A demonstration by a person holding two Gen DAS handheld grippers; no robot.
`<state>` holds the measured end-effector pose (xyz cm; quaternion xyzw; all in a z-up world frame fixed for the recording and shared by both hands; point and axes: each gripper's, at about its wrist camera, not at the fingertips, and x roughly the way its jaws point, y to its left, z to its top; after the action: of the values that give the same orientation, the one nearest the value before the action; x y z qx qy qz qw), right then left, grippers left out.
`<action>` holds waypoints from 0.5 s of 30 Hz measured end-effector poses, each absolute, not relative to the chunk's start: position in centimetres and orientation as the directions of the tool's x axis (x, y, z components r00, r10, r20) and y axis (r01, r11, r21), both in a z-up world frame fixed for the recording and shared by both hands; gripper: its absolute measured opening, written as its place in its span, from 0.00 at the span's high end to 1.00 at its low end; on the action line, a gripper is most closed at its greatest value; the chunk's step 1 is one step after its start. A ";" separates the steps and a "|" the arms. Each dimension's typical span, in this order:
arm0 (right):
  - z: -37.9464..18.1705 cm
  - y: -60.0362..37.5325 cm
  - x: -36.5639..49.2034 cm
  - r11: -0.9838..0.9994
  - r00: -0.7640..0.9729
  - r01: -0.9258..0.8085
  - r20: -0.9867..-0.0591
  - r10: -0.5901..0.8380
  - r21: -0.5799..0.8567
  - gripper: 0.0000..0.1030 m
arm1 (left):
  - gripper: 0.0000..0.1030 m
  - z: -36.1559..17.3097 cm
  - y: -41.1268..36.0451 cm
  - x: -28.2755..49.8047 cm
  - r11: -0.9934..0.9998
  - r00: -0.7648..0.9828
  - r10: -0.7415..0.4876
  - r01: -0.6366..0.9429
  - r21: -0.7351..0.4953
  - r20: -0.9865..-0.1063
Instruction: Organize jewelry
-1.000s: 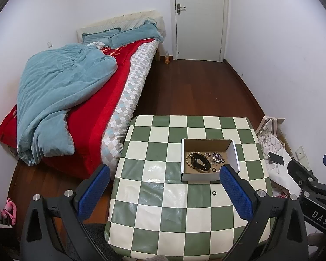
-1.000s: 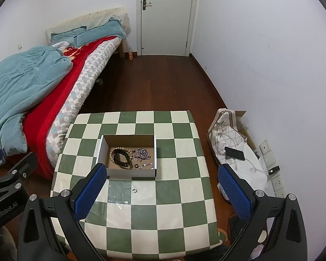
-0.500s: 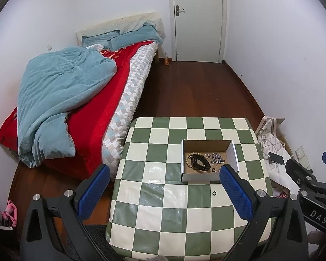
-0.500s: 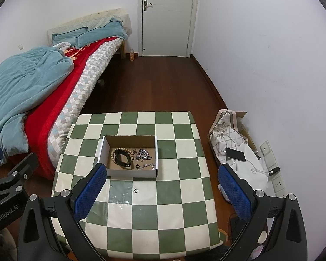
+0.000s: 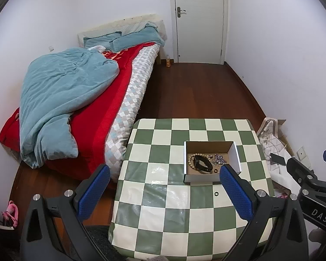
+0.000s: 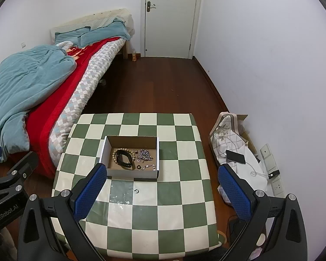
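A small open cardboard box [image 5: 234, 152] [image 6: 154, 175] stands on the green-and-white checkered table [image 5: 163, 195] [image 6: 141, 217]. In it lie a wooden bead bracelet with a black band [image 5: 201, 163] [image 6: 123, 158], a silver chain [image 5: 219, 158] [image 6: 146, 154] and small rings. One small ring [image 5: 216, 193] [image 6: 137, 190] lies on the table just in front of the box. My left gripper [image 5: 163, 195] and right gripper [image 6: 160, 193] are both open and empty, held high above the table's near half.
A bed [image 5: 93, 100] with a teal duvet and red sheet stands left of the table. A bag with a phone [image 6: 234, 156] on it sits on the floor at the right wall. A closed door [image 6: 169, 17] is at the far end.
Both grippers have risen and drawn back a little, so the table and box look slightly smaller. Nothing on the table has moved.
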<state>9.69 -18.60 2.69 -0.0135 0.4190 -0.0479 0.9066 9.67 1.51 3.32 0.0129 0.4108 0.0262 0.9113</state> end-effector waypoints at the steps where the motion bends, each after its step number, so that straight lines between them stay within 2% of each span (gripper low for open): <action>1: 2.8 -18.6 9.7 0.995 0.645 0.074 -0.758 -0.098 -0.065 0.00 | 0.00 3.3 1.5 9.7 0.998 0.662 0.061 -0.038 0.047 -0.747; 15: 3.0 -18.6 9.6 0.995 0.647 0.073 -0.756 -0.094 -0.060 0.00 | 0.00 3.2 1.6 9.6 0.998 0.662 0.060 -0.038 0.047 -0.747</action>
<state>9.56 -18.58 3.04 -0.0122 0.4174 -0.0459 0.9075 9.57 1.63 3.17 0.0137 0.4101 0.0269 0.9115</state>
